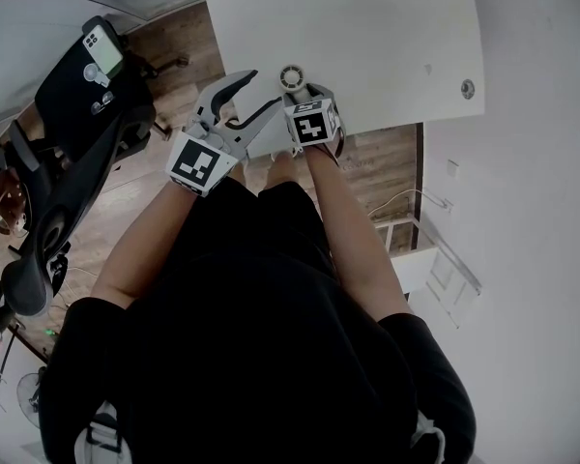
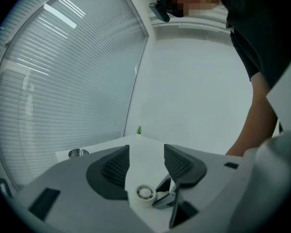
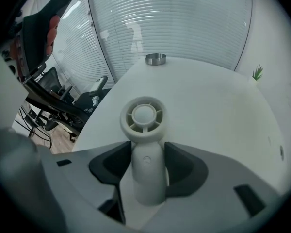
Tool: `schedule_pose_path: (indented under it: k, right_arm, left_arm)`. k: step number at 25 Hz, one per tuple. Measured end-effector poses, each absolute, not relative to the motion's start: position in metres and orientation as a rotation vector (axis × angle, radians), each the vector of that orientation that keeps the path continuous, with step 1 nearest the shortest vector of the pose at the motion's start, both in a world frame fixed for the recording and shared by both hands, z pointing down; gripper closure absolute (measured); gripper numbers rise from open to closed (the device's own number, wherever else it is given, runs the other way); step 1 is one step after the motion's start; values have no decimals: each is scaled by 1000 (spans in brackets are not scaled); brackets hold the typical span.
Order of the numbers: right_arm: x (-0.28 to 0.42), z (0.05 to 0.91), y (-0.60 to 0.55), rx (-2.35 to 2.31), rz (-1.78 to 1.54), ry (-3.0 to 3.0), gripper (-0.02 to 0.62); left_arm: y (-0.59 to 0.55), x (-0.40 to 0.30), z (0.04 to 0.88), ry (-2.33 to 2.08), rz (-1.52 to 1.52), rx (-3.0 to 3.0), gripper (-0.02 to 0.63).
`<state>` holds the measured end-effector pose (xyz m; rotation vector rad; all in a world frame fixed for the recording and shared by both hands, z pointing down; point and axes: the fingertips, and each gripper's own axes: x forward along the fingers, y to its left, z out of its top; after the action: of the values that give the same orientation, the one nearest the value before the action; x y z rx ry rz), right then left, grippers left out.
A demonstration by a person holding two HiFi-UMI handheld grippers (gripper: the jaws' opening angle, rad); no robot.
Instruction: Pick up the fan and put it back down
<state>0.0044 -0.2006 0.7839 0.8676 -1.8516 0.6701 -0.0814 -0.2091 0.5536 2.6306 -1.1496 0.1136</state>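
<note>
A small white hand fan [image 1: 291, 75] lies flat on the white table [image 1: 367, 37] close to its near edge, round head pointing away from me. In the right gripper view its handle [image 3: 146, 171] sits between the dark pads of my right gripper [image 3: 146, 161], and both pads touch it. From the head view that right gripper [image 1: 298, 93] points steeply down over the fan. My left gripper [image 1: 254, 100] hovers just left of it at the table edge, jaws open and empty. The left gripper [image 2: 146, 161] looks past its pads at the fan [image 2: 144, 193].
A small metal cup [image 3: 155, 58] stands at the table's far edge, and a tiny potted plant [image 3: 256, 72] at a far corner. A black office chair [image 1: 77, 114] with a phone [image 1: 103, 50] on it stands left of the table. A round grommet [image 1: 467, 89] marks the table's right edge.
</note>
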Motion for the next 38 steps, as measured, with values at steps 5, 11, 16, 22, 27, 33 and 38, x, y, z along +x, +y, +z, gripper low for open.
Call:
schedule_pose_path:
  k: [5, 11, 16, 22, 27, 33, 38]
  right_arm:
    - [3, 784, -201, 858, 662, -1836, 399]
    - [5, 778, -201, 863, 685, -1869, 401]
    - [13, 758, -202, 915, 722, -1902, 402]
    - [13, 725, -210, 963, 729, -1989, 400]
    - [13, 692, -217, 997, 713, -2070, 401]
    - [15, 644, -222, 1028, 677, -2174, 401]
    - [16, 599, -224, 1057, 643, -2267, 401]
  left_arm:
    - [-206, -84, 553, -1150, 121, 2637, 373]
    - [-201, -86, 551, -1159, 115, 2637, 374]
    - [-199, -87, 546, -1166, 118, 2648, 376]
    - [-198, -85, 536, -1177, 110, 2659, 377]
    - [-197, -81, 524, -1193, 110, 2675, 379]
    - [-193, -79, 508, -1217, 115, 2688, 382]
    - [-188, -75, 493, -1220, 111, 2692, 387]
